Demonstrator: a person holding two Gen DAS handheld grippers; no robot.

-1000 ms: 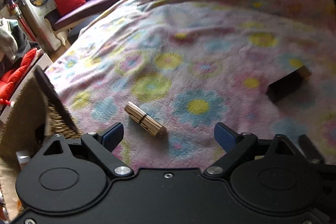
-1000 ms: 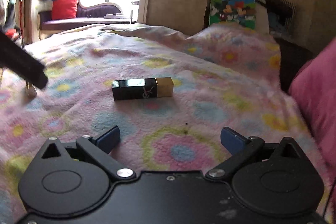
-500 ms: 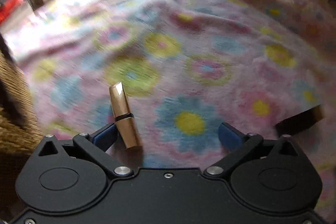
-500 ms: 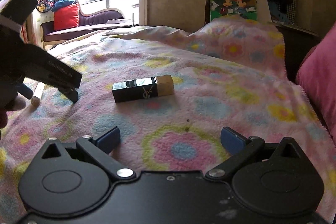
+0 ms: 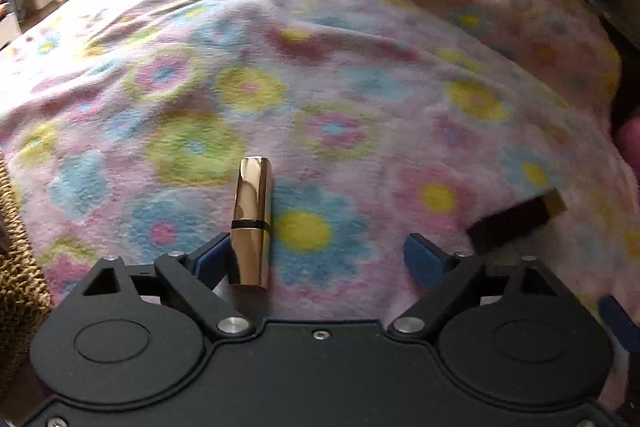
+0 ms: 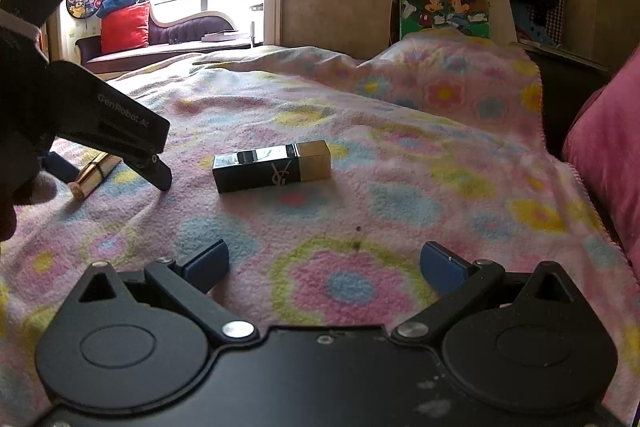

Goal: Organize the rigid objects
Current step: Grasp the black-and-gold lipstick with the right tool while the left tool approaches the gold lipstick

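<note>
A gold lipstick tube (image 5: 251, 223) lies on the flowered blanket (image 5: 360, 75), pointing away from me. It sits between the jaws of my left gripper (image 5: 316, 259), close against the left finger, with a wide gap to the right finger. The jaws are closing and do not clamp the tube. A black-and-gold lipstick box (image 5: 516, 223) lies to the right of that gripper. In the right wrist view the box (image 6: 272, 165) lies ahead of my right gripper (image 6: 326, 261), which is open and empty. At far left there, the left gripper (image 6: 110, 173) straddles the tube (image 6: 94, 173).
A woven basket (image 5: 16, 267) stands at the bed's left edge. A pink pillow (image 6: 608, 147) borders the right side. A cartoon picture (image 6: 444, 3) leans at the head of the bed. A chaise with a red cushion (image 6: 124, 27) is by the window.
My left gripper swung over the gold tube and tipped down; the tube went from ahead of the fingers to between them, beside the left finger. The right gripper and the box stayed put.
</note>
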